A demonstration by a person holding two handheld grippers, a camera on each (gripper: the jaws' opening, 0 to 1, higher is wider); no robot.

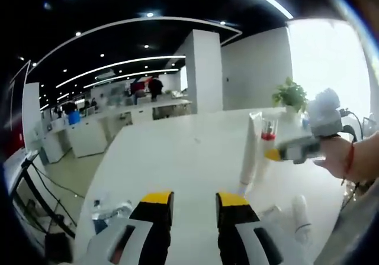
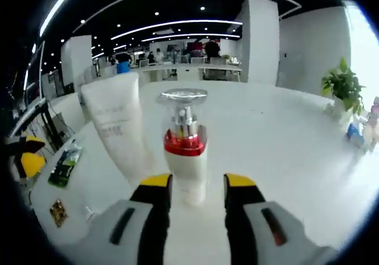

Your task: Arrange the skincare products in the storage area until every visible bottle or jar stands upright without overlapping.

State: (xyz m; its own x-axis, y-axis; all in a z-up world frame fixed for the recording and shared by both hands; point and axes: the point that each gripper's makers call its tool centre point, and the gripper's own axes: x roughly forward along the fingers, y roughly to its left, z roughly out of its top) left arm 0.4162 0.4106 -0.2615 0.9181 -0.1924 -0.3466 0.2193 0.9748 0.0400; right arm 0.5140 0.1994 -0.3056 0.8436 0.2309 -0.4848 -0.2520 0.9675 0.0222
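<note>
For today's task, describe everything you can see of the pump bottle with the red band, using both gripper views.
The pump bottle stands upright on the white table. It has a white lower body, a red band at the neck, a silvery pump under a clear domed cap, and looks like plastic. In the right gripper view it sits between the open right gripper's yellow-tipped jaws, whether touching them is unclear. A tall white tube stands close beside it. In the left gripper view the bottle appears small, past that tube.

White table (image 2: 284,135) — pump bottle (image 2: 185,152) and tube (image 2: 121,123) upright, potted plant (image 2: 342,87) far edge, sachet (image 2: 65,165) flat.
</note>
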